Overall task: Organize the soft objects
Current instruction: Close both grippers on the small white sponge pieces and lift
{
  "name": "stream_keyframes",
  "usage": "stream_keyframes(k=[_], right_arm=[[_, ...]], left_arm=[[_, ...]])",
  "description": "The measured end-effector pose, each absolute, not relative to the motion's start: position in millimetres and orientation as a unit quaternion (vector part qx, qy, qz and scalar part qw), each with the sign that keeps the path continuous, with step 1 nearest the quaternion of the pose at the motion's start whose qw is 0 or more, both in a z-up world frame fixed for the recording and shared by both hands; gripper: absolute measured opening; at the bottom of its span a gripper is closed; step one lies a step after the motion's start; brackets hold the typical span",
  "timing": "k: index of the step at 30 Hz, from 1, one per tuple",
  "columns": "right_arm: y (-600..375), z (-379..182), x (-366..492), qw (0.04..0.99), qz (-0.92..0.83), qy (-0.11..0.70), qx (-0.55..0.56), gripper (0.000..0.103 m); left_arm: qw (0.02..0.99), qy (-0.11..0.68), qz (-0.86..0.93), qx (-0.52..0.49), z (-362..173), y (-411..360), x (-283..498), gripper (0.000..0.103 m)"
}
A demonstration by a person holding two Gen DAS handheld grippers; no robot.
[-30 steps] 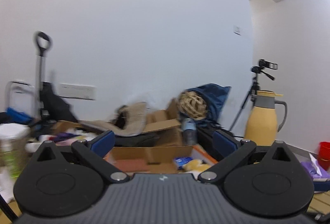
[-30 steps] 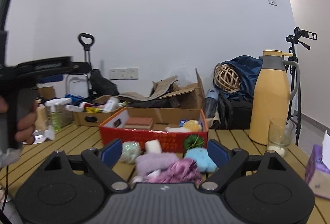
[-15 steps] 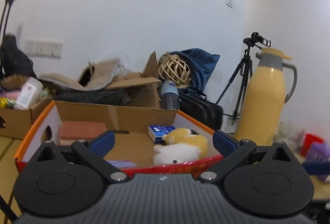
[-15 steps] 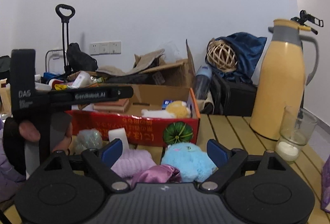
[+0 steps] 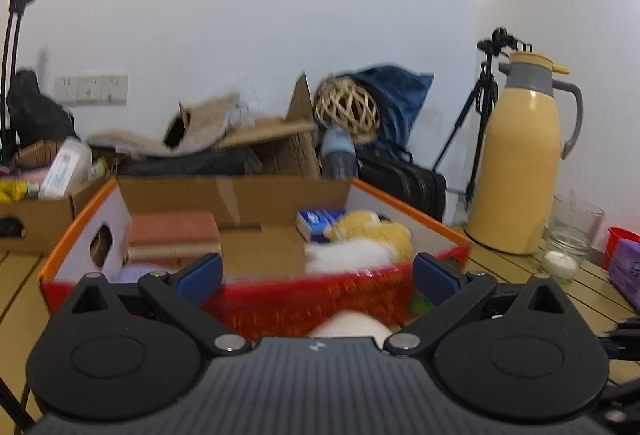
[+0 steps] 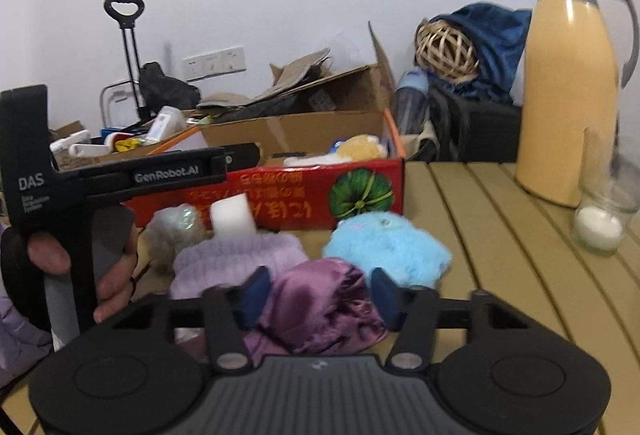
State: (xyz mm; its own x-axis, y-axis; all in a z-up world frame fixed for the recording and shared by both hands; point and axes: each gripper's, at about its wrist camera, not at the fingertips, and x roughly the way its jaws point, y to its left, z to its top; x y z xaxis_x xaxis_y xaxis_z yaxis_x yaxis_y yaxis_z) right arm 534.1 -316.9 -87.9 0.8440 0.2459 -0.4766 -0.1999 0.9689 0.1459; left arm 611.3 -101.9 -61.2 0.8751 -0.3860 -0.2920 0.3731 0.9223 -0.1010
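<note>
soft, even indoor light filled both fisheye views, with faint shadows and no harsh glare. straight lines bowed toward dark, vignetted corners. motion blur smeared the red box [image 5: 280,299] front and the purple satin cloth [image 6: 320,307] nearest the lens.

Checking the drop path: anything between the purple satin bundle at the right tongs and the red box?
Yes. The lilac knit piece, white foam block and blue plush lie between the purple satin bundle and the red box.
</note>
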Motion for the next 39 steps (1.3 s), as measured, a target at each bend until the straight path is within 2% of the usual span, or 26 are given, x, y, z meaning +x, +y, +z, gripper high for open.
stream_keyframes(k=[7,9,11,13,15,16,17,19,20,21,25,36,39], right_arm=[[-324,-71,515,0.975,0.072,0.21,0.023,0.047],[-321,-59,505,0.976,0.106,0.187,0.027,0.047],[-311,-57,506,0.965,0.163,0.203,0.032,0.045],[-300,-66,514,0.952,0.191,0.239,0.027,0.041],[-292,-76,523,0.943,0.196,0.268,0.01,0.038],[-290,-81,527,0.936,0.206,0.285,0.012,0.037],[-289,-85,530,0.932,0.214,0.293,0.017,0.034],[-285,-86,530,0.93,0.215,0.299,0.009,0.027],[-284,-85,530,0.932,0.209,0.297,0.005,0.012],[-284,-85,530,0.932,0.207,0.297,0.01,0.01],[-280,-75,517,0.939,0.207,0.275,0.022,0.009],[-265,-20,478,0.956,0.216,0.198,0.024,0.008],[-265,-13,477,0.958,0.211,0.192,0.024,0.008]], left_arm=[[0.948,0.247,-0.199,-0.002,-51,-94,562,0.103],[0.937,0.281,-0.207,-0.02,-54,-86,551,0.094],[0.923,0.321,-0.207,-0.038,-66,-80,548,0.071],[0.909,0.353,-0.214,-0.061,-81,-77,552,0.061],[0.909,0.345,-0.223,-0.073,-86,-77,554,0.053],[0.904,0.35,-0.236,-0.071,-88,-80,557,0.026],[0.895,0.363,-0.249,-0.071,-90,-82,559,0.009],[0.887,0.37,-0.265,-0.076,-94,-82,560,0.008],[0.889,0.365,-0.267,-0.072,-93,-82,557,0.008],[0.89,0.358,-0.272,-0.074,-90,-80,554,0.008],[0.905,0.308,-0.282,-0.077,-75,-72,531,0.007],[0.921,0.24,-0.281,-0.121,-25,-39,489,0.008],[0.913,0.258,-0.292,-0.122,-26,-36,492,0.018]])
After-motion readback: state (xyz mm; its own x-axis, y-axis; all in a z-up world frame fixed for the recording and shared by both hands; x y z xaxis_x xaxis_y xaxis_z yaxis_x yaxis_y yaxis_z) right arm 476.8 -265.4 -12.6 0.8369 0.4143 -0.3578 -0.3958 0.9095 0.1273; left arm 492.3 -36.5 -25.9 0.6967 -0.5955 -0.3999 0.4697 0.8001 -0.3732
